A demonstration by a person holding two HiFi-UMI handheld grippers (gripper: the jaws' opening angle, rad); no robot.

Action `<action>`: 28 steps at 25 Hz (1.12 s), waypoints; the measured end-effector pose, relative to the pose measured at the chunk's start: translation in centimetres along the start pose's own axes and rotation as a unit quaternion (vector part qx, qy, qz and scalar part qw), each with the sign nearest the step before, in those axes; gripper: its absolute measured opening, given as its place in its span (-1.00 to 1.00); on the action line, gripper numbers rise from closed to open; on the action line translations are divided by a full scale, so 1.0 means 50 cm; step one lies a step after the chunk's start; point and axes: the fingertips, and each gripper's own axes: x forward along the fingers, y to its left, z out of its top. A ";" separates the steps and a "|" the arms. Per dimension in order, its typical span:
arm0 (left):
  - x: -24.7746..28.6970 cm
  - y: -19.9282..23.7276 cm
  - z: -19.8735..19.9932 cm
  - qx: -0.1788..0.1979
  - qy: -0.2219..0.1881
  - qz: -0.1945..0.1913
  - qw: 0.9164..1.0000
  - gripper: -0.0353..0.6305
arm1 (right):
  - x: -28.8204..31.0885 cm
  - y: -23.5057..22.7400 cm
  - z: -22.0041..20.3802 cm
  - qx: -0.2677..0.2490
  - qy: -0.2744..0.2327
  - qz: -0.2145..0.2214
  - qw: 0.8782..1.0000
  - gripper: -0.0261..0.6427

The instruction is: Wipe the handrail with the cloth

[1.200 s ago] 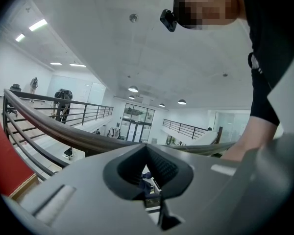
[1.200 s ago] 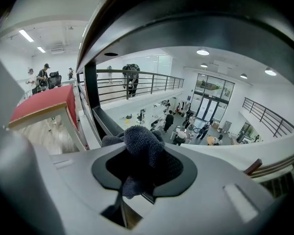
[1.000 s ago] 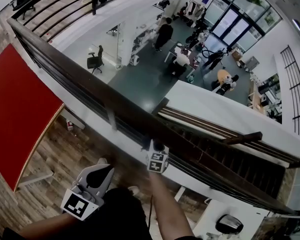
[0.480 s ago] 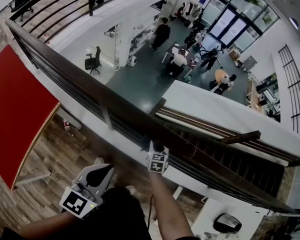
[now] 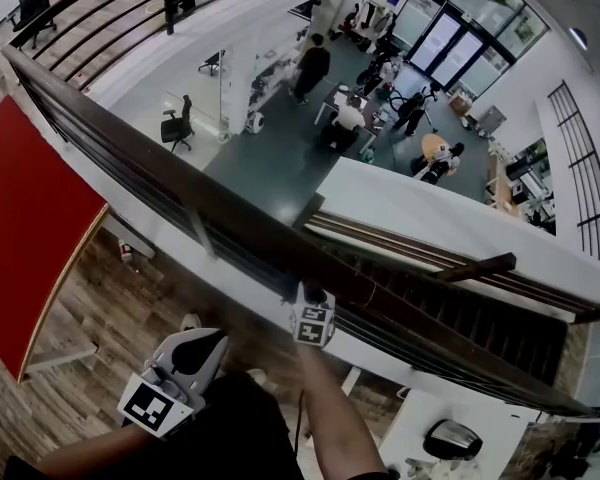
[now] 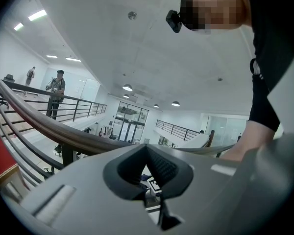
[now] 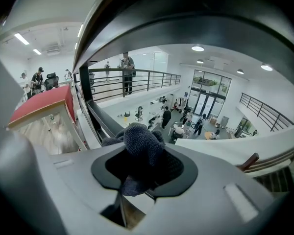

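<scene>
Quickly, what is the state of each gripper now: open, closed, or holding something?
Left gripper: closed, nothing between its jaws.
Right gripper: closed on the dark grey-blue fuzzy cloth.

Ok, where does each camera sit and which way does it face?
Head view: on the head, down over the handrail into the hall; both forearms, left gripper, right gripper.
Left gripper view: on that gripper, tilted up along the handrail to the ceiling; shut empty jaws, an arm.
Right gripper view: on that gripper, out over the hall; jaws shut on the cloth.
All share the handrail.
</scene>
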 end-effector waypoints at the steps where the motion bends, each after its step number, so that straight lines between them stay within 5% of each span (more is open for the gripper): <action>1: 0.002 -0.004 -0.001 0.000 0.000 -0.002 1.000 -0.89 | -0.003 -0.004 -0.001 0.000 -0.001 0.000 1.000 -0.56; 28: 0.018 -0.056 0.002 0.005 -0.006 -0.021 1.000 -0.89 | -0.056 -0.109 -0.062 -0.016 0.017 -0.032 0.999 -0.56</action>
